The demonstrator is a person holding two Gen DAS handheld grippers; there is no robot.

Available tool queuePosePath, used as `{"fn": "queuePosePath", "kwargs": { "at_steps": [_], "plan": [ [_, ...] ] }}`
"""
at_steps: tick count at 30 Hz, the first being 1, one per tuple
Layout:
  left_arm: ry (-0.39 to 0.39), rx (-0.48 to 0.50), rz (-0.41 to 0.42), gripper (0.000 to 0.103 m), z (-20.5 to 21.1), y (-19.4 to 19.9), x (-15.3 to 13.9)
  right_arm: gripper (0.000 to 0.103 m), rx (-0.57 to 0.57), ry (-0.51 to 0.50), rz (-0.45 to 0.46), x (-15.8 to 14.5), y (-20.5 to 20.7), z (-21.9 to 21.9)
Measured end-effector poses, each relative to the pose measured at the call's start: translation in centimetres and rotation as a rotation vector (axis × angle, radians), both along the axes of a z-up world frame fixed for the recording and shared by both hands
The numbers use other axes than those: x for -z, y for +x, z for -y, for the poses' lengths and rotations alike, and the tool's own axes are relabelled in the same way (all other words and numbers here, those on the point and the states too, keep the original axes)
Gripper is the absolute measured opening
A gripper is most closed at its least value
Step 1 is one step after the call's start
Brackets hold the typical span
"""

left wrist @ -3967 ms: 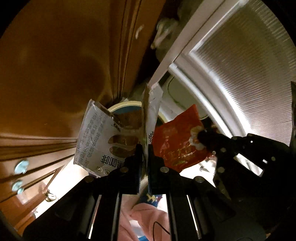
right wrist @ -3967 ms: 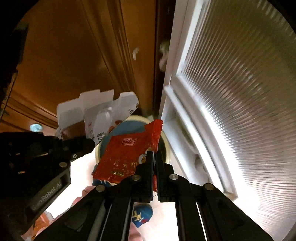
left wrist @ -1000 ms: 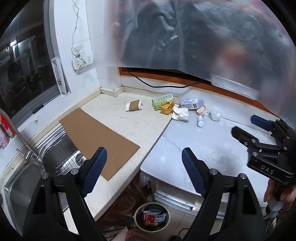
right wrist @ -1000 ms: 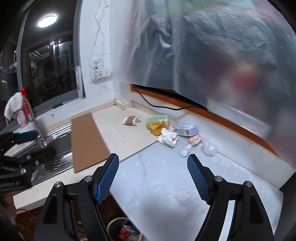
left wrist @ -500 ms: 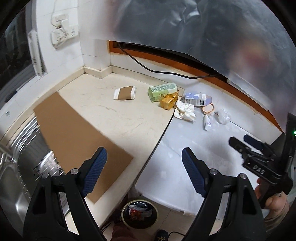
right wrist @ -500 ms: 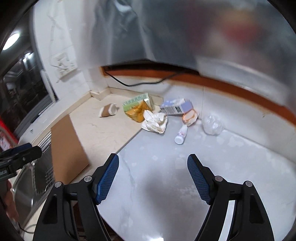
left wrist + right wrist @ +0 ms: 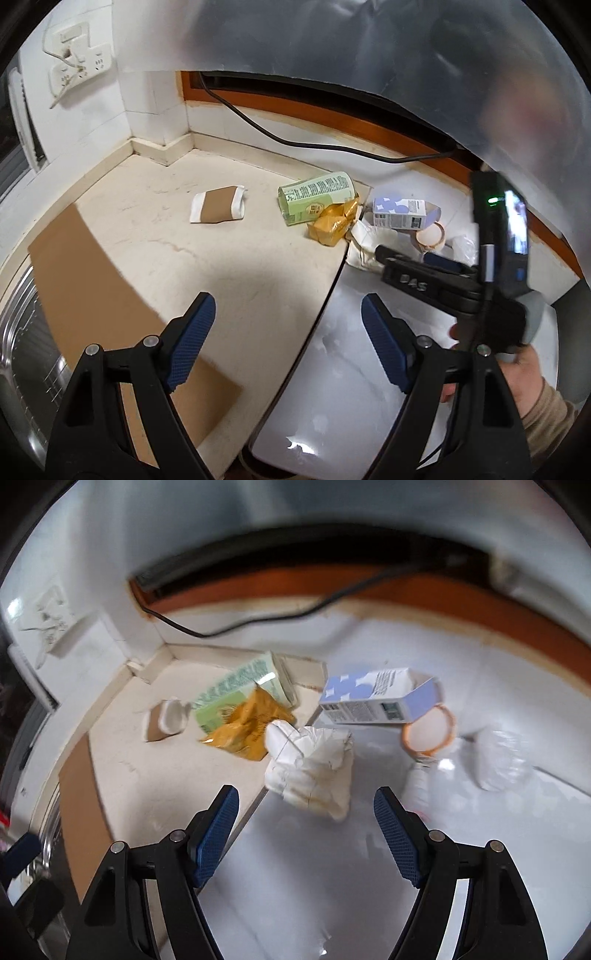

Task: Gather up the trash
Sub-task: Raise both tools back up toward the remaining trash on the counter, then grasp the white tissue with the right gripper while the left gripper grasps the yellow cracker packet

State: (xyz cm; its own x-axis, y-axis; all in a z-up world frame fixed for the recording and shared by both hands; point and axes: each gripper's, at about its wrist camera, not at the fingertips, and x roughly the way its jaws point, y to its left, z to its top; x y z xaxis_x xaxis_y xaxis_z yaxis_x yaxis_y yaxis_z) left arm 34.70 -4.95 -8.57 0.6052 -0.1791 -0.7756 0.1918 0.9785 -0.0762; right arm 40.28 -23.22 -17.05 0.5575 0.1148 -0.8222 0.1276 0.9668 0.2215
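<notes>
We are at the reach step: both tongs are wide open and hold nothing, and the trash lies in a heap near the counter's back corner, at about 1 o'clock in the left view. The right gripper (image 7: 306,825) points at the crumpled paper (image 7: 314,771) at its 12 o'clock, not touching it, with the yellow wrapper (image 7: 247,727) at 11 and the blue carton (image 7: 373,701) at 1. Next, we judge, it must go down until the paper sits between its jaws and then close, while the left gripper (image 7: 288,332), over bare counter (image 7: 229,258), can go for the cup (image 7: 218,209) at its 11 o'clock.
</notes>
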Motion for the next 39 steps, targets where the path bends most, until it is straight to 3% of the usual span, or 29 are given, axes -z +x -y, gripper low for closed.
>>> {"fn": "queuePosePath", "kwargs": {
  "at_steps": [9,13,17,18,19,25,34,39],
  "plan": [
    [-0.033,0.055,-0.055,0.079,1.3,6.5,3.0,0.077,0.028,0.071,-0.1,6.5,5.3,0.9],
    [-0.027,0.08,-0.067,0.079,2.4,8.7,4.3,0.05,-0.039,0.024,-0.04,6.9,6.2,-0.2],
    [0.005,0.109,-0.072,0.079,3.7,10.9,6.1,0.042,-0.123,0.003,-0.012,6.4,5.8,-1.5],
    [0.012,0.114,-0.081,0.079,4.0,11.5,6.8,0.032,-0.143,0.02,-0.013,6.4,5.7,-1.6],
    [0.015,0.112,-0.085,0.079,4.2,11.8,7.2,0.007,-0.154,0.031,-0.015,6.4,5.4,-1.6],
    [-0.001,0.084,-0.111,0.079,4.0,14.0,9.7,0.005,-0.146,0.052,-0.006,5.9,2.9,-1.6],
    [-0.03,-0.002,-0.099,0.079,1.8,15.2,10.5,0.002,-0.029,0.142,0.076,3.0,-1.5,1.8],
    [-0.042,-0.06,-0.117,0.079,0.7,16.2,11.1,0.002,-0.019,0.164,0.119,1.4,-4.4,2.2]
  ]
}}
